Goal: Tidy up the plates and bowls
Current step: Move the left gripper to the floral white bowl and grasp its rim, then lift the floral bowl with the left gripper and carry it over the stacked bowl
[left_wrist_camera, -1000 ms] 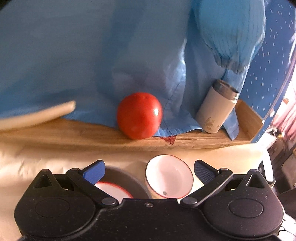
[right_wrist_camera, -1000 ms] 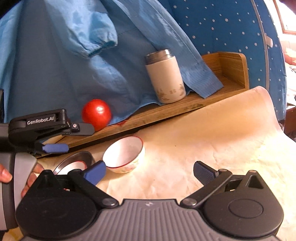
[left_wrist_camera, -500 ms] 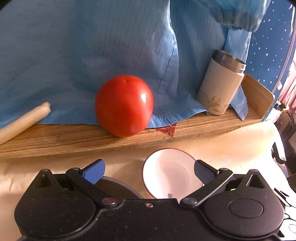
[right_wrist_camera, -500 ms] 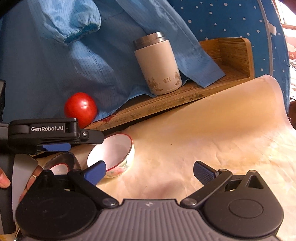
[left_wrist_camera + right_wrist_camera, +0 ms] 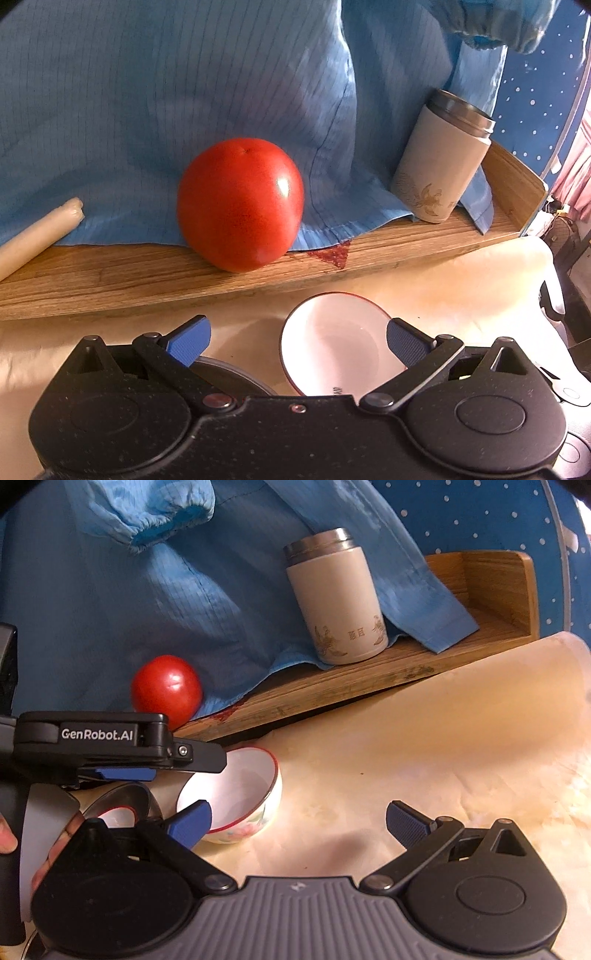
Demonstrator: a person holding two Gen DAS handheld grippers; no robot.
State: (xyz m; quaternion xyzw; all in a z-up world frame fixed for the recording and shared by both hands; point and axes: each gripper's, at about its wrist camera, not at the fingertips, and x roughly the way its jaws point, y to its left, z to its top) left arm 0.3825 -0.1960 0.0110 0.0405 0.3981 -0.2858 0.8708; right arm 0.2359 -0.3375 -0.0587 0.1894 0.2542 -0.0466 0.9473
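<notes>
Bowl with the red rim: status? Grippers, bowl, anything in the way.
Left gripper open, over the bowl, not gripping. Right gripper open, empty, beside it. Bowl upright on the cloth; metal dish close beside it on the left. Tomato and flask on the shelf, clear.

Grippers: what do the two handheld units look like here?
Both have black speckled linkages and blue ribbed pads. The left gripper has a black body marked GenRobot.AI in white on its side, on a grey handle. The right gripper has a grey ridged body.
</notes>
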